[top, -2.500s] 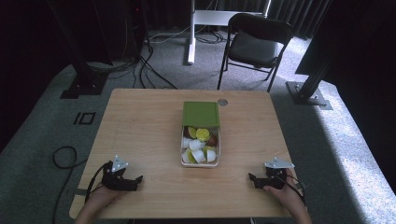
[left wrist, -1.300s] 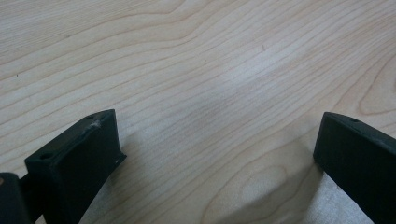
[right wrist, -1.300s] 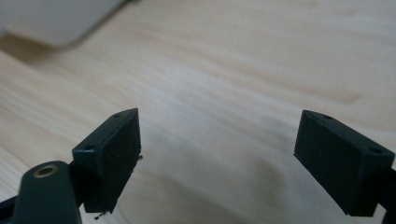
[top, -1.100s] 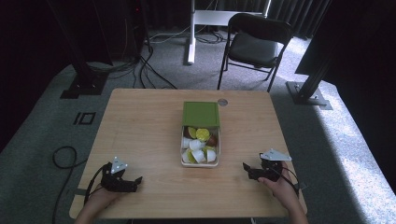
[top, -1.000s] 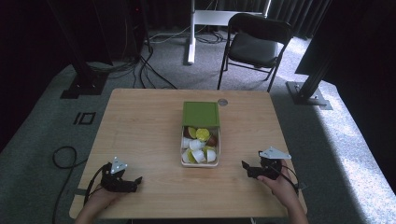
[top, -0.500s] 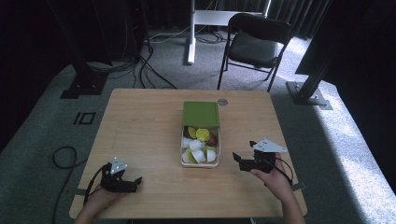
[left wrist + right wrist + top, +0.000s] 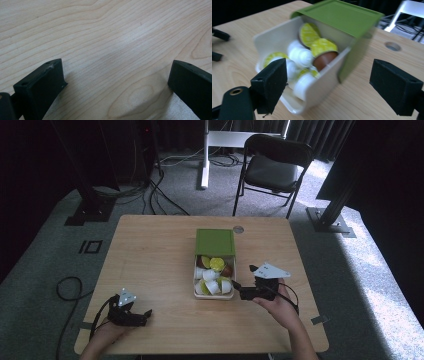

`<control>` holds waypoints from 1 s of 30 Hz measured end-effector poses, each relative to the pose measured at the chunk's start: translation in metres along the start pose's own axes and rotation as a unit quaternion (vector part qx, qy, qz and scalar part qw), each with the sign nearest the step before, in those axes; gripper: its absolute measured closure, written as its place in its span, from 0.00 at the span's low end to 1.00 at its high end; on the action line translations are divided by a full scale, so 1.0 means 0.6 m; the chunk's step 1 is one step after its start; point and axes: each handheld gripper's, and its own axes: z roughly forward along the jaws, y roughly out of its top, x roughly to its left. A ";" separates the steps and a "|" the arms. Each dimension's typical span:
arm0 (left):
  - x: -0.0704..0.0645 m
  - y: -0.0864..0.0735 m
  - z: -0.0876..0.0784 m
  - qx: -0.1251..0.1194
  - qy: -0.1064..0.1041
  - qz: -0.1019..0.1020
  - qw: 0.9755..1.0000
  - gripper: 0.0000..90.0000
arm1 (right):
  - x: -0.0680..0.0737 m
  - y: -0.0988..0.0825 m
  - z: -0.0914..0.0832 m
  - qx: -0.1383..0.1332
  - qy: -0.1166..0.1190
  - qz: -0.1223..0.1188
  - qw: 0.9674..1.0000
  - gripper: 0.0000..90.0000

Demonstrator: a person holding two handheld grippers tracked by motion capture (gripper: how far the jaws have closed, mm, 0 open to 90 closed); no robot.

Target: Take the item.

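A white box with a green sliding lid pushed half back lies mid-table. Inside are several coffee capsules in white, yellow-green and brown. My right gripper is open just right of the box's near end, jaws pointing left at it. In the right gripper view the box wall sits between the spread jaws of the right gripper, with a brown capsule and the lid behind. My left gripper rests open at the front left, over bare wood.
A round cable hole sits in the table beyond the lid. A black folding chair and floor cables stand past the far edge. A strip of tape lies near the front right corner.
My right gripper has travelled from the front right edge leftward and inward, up to the box's near right side. The left gripper has stayed put.
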 end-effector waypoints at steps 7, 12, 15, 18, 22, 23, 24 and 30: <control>0.000 0.000 0.000 0.000 0.000 0.001 1.000 0.02 | 0.039 0.018 0.033 -0.005 0.027 -0.019 0.999 0.16; 0.000 0.000 0.000 0.000 0.000 0.001 1.000 0.02 | 0.074 0.024 0.064 0.003 0.041 -0.029 0.999 0.16; 0.000 0.000 0.000 0.000 0.000 0.001 1.000 0.02 | 0.081 0.024 0.071 0.005 0.042 -0.034 0.998 0.19; 0.000 0.000 0.000 0.000 0.000 0.001 1.000 0.02 | 0.094 0.021 0.086 0.018 0.038 -0.039 0.998 0.19; 0.000 0.000 0.000 0.000 0.000 0.001 1.000 0.02 | 0.103 0.016 0.097 0.029 0.028 -0.041 0.998 0.27; 0.000 0.000 0.000 0.000 0.000 0.001 1.000 0.02 | 0.103 0.016 0.097 0.029 0.028 -0.041 0.998 0.27; 0.000 0.000 0.000 0.000 0.000 0.001 1.000 0.02 | 0.107 0.013 0.100 0.035 0.020 -0.048 0.998 0.30; 0.000 0.000 0.000 -0.001 0.000 -0.001 1.000 0.02 | 0.116 0.002 0.114 0.057 0.002 -0.056 0.997 0.42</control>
